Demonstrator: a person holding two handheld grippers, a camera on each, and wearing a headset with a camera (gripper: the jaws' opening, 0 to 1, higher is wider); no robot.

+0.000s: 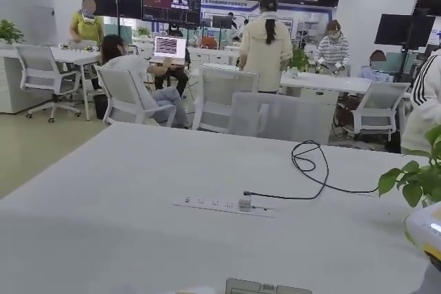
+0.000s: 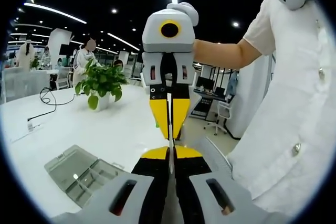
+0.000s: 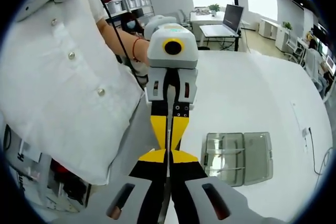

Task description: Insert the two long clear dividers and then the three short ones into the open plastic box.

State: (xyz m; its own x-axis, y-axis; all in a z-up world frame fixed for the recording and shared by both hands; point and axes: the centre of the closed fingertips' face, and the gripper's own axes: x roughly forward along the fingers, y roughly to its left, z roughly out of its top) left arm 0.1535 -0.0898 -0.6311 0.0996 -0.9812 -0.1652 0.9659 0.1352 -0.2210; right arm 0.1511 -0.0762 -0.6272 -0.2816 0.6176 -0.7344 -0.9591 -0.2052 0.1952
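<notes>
Nearest the lens in the left gripper view, the left gripper (image 2: 170, 156) has its black, yellow-tipped jaws pressed together with no gap and nothing between them. The right gripper (image 2: 169, 132) faces it head-on, its jaws likewise pressed together. The two sets of yellow tips meet point to point above the white table (image 2: 105, 129). The right gripper view confirms the same tip-to-tip contact.

The clear plastic box (image 2: 79, 174) lies open on the table, lid folded flat beside the base. It sits apart from both grippers, to the left of the jaws in the left gripper view and to the right of them in the right gripper view. Neither gripper touches it.

A person in a white shirt (image 3: 68, 77) holds both grippers.

Further back on the table are a potted plant (image 2: 100, 82), a black cable (image 1: 310, 163) and a flat power strip (image 1: 220, 204).
</notes>
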